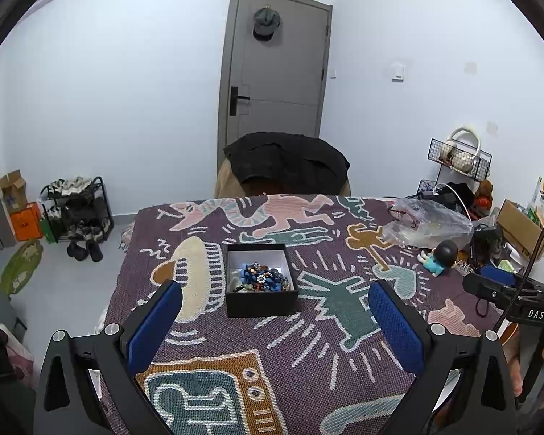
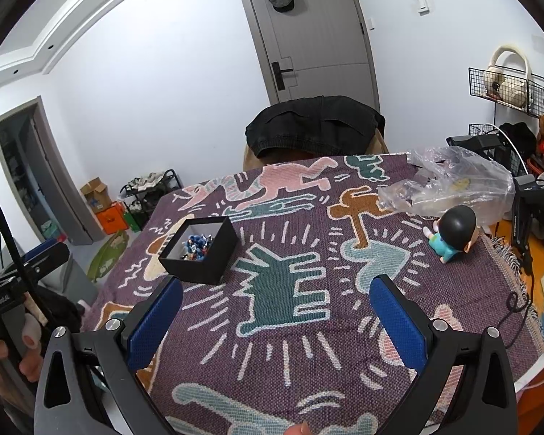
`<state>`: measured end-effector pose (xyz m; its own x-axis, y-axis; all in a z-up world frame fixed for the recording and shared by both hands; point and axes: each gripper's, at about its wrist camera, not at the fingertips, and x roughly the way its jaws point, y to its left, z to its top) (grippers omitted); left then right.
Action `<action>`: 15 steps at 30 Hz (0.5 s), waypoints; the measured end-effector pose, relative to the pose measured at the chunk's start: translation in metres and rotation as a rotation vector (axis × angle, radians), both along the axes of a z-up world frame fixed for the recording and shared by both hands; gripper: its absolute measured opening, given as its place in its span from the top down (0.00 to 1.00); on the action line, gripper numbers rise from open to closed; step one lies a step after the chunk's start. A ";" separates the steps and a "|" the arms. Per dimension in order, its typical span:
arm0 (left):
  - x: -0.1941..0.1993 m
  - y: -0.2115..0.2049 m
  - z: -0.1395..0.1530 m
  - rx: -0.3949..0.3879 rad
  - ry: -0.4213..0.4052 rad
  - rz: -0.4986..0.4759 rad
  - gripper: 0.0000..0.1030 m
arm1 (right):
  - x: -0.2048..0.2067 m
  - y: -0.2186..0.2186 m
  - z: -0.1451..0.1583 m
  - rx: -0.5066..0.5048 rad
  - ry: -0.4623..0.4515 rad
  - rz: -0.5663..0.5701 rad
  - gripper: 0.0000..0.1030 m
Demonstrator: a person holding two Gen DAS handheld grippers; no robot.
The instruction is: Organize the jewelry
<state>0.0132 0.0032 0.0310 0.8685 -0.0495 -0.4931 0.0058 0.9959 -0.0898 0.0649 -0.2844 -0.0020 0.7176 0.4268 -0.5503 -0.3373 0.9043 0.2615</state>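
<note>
A small black box (image 1: 261,301) with a white lining stands on the patterned purple cloth (image 1: 308,355), holding a heap of blue and mixed beads and jewelry (image 1: 261,279). My left gripper (image 1: 275,290) is open just in front of the box, blue pads wide apart, nothing between them. In the right wrist view the same box (image 2: 203,257) sits ahead to the left, jewelry (image 2: 196,245) visible inside. My right gripper (image 2: 275,290) is open above the cloth (image 2: 308,239), to the right of the box and apart from it.
A crumpled clear plastic bag (image 2: 449,185) lies at the far right of the table, with a small black-haired figurine (image 2: 451,232) in front of it. A chair draped with dark clothing (image 1: 286,163) stands behind the table. Cables and dark equipment (image 2: 529,210) crowd the right edge.
</note>
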 end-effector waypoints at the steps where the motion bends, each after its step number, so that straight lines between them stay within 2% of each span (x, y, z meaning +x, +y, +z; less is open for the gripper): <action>1: 0.000 0.000 0.000 0.000 0.000 0.000 0.00 | 0.000 0.000 0.000 0.000 0.000 0.000 0.00; 15: -0.002 -0.002 0.000 -0.005 -0.008 0.005 0.00 | 0.002 0.001 0.001 -0.013 0.001 -0.015 0.00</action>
<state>0.0113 0.0016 0.0314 0.8727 -0.0476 -0.4859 0.0016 0.9955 -0.0947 0.0671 -0.2838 -0.0008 0.7236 0.4085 -0.5564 -0.3232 0.9128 0.2498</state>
